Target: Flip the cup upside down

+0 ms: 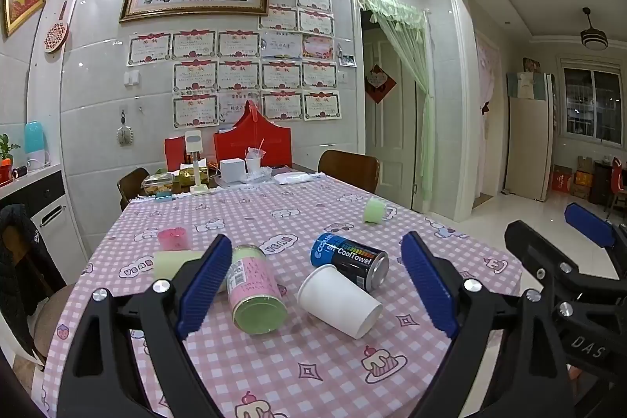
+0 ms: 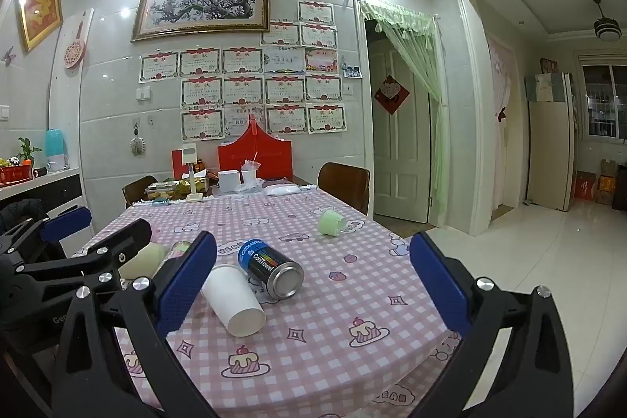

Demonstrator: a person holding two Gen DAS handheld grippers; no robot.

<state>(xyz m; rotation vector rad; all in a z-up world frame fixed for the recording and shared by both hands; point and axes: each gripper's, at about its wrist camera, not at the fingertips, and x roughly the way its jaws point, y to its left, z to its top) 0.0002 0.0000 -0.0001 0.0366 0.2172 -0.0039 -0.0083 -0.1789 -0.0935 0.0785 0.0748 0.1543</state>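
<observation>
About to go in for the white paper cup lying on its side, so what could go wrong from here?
1. The white paper cup lies against the CoolTowel can; a push could set either rolling across the tablecloth.
2. The pink-and-green can lies just beside it, near the left gripper, whose wide-open fingers could clip it.
3. In the right wrist view, the right gripper is also open nearby; the two grippers could collide.

Pink checked table [image 1: 313,359], white paper cup [image 1: 339,300] on its side touching black can [image 1: 352,261], pink canister [image 1: 254,288], green cup [image 1: 374,210]
</observation>
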